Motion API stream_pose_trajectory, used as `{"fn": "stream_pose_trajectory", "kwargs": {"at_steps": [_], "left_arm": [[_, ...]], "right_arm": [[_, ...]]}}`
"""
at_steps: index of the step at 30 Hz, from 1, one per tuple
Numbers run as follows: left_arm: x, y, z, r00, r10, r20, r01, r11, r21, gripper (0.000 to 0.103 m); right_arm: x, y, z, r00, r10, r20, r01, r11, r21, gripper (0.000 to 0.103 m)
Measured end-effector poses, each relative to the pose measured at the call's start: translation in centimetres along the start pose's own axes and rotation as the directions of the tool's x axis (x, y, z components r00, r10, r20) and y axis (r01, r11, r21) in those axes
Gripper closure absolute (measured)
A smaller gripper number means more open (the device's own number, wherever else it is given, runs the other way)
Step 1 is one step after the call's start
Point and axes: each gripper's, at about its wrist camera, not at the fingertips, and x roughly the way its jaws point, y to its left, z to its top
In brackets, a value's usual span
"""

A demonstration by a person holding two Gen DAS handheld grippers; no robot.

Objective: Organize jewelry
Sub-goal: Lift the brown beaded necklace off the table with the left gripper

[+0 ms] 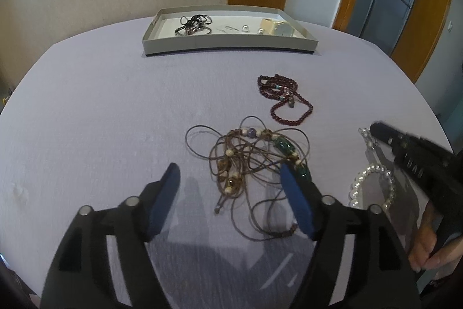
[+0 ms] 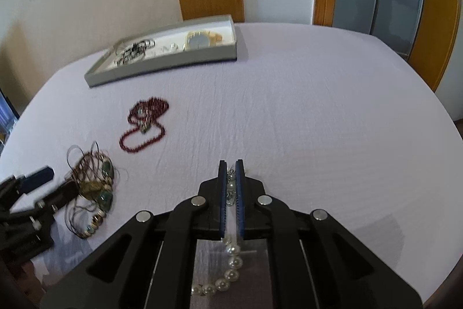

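The right gripper (image 2: 231, 168) pinches the white pearl bracelet (image 2: 228, 274), while the left gripper (image 1: 228, 178) stands spread over the tangled brown cord necklace (image 1: 254, 161). I judge this is the pick-up step; next the bracelet must go to the shallow grey tray (image 2: 173, 64).

Free room: wide bare stretch of lilac tablecloth (image 2: 318, 94) across the centre and right of the right wrist frame; bare cloth also fills the left half of the left wrist frame.

Obstacles: grey tray (image 1: 228, 42) at upper centre; dark red bead necklace (image 1: 285, 97) right of centre; tangled brown cord necklace (image 1: 251, 158) at centre, just beside the left gripper (image 1: 228, 178); pearl bracelet (image 1: 373, 187) at right edge.
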Motion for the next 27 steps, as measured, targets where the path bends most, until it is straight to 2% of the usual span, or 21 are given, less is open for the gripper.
{"fn": "stream_pose_trajectory", "kwargs": {"at_steps": [7,9,10,12,14,20,27], "left_arm": [[1.4,-1.6,-0.3,0.999,0.018,-0.03,-0.017,0.999,0.035,0.031],[1.6,-1.8,-0.2,0.999,0.024,-0.029,-0.023,0.999,0.039,0.034],[1.6,-2.0,-0.1,0.999,0.022,-0.027,-0.021,0.999,0.042,0.04],[1.7,-2.4,0.1,0.999,0.047,-0.023,-0.045,0.998,0.052,0.061],[1.7,-2.6,0.2,0.999,0.031,-0.019,-0.029,0.998,0.057,0.09],[1.4,-1.6,0.6,0.999,-0.033,-0.028,0.034,0.999,0.024,0.093],[-1.0,0.1,3.0,0.997,-0.058,0.043,0.057,0.998,0.02,0.093]], "right_arm": [[-1.3,-0.8,1.4,0.999,0.02,0.043,-0.021,0.999,0.028,0.097],[-1.7,-1.0,1.7,0.998,0.034,0.054,-0.036,0.999,0.035,0.097],[-1.9,-1.0,1.8,0.998,0.04,0.057,-0.042,0.998,0.038,0.097],[-2.1,-1.1,2.2,0.997,0.054,0.063,-0.057,0.997,0.048,0.097],[-2.2,-1.1,2.5,0.996,0.059,0.069,-0.063,0.997,0.05,0.097],[-2.8,-0.8,3.4,0.993,0.081,0.087,-0.085,0.995,0.052,0.097],[-3.7,-0.4,4.7,0.988,0.093,0.119,-0.099,0.994,0.044,0.097]]}}
